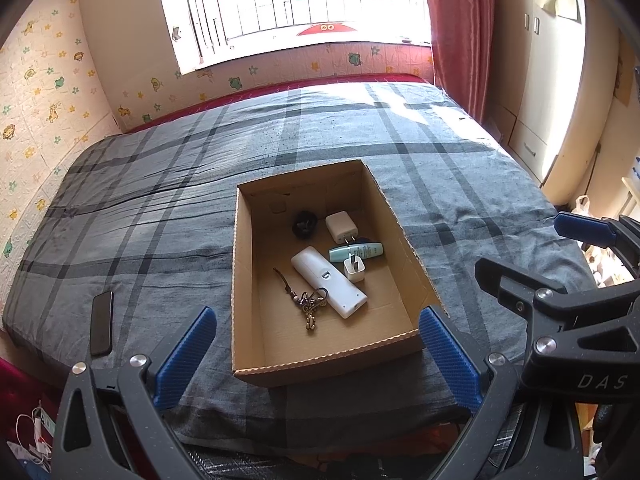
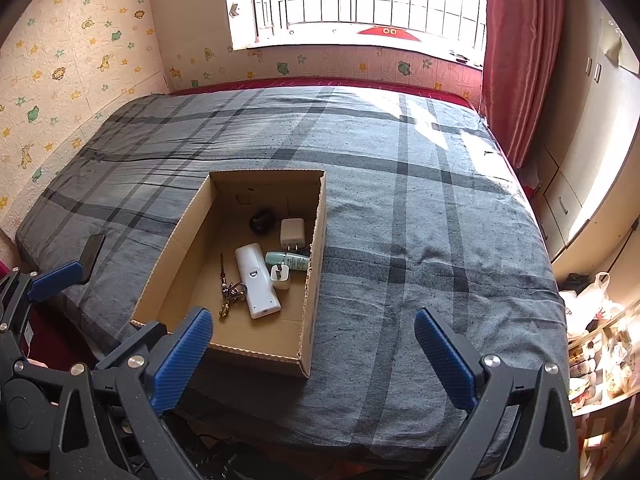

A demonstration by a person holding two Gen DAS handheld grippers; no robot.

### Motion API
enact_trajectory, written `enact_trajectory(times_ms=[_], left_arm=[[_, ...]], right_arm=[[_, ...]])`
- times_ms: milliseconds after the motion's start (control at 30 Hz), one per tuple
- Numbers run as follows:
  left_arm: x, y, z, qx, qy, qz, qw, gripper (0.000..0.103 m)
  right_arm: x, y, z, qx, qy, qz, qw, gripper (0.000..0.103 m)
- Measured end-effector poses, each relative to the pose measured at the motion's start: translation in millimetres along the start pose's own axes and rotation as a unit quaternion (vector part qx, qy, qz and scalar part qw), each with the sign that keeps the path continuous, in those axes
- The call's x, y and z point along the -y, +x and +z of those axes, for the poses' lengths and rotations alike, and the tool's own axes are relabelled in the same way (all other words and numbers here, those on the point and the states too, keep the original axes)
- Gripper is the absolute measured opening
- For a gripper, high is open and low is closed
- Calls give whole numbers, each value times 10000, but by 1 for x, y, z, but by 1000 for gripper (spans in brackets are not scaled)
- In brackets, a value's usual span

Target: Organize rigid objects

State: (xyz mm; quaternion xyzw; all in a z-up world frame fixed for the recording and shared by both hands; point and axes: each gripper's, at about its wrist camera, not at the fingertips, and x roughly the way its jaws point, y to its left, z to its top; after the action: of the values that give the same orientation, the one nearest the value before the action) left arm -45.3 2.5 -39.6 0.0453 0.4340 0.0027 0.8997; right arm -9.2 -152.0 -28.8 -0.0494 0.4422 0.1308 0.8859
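Both hand-held grippers, left (image 1: 316,356) and right (image 2: 314,354), spread wide, grasping nothing, at near bed edge. Cardboard box (image 1: 248,280) on plaid bed (image 1: 160,200) holds remote (image 1: 328,282), keys (image 1: 310,302), two chargers, tube. Phone (image 1: 101,323) lies outside, left.

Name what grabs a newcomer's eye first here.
The open cardboard box mid-bed, holding a white remote, two chargers, a tube and keys. Then the black phone lying alone on the plaid cover, left of the box. Both grippers hover open and empty.
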Motion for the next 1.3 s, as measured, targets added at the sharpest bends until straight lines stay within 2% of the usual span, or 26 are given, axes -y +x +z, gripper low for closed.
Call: enact_trajectory(times_ms=[1300], left_arm=[[0,27,12,-161,17,-121,9998,103]], right_arm=[[2,27,12,-108,-20,-96,9999,103]])
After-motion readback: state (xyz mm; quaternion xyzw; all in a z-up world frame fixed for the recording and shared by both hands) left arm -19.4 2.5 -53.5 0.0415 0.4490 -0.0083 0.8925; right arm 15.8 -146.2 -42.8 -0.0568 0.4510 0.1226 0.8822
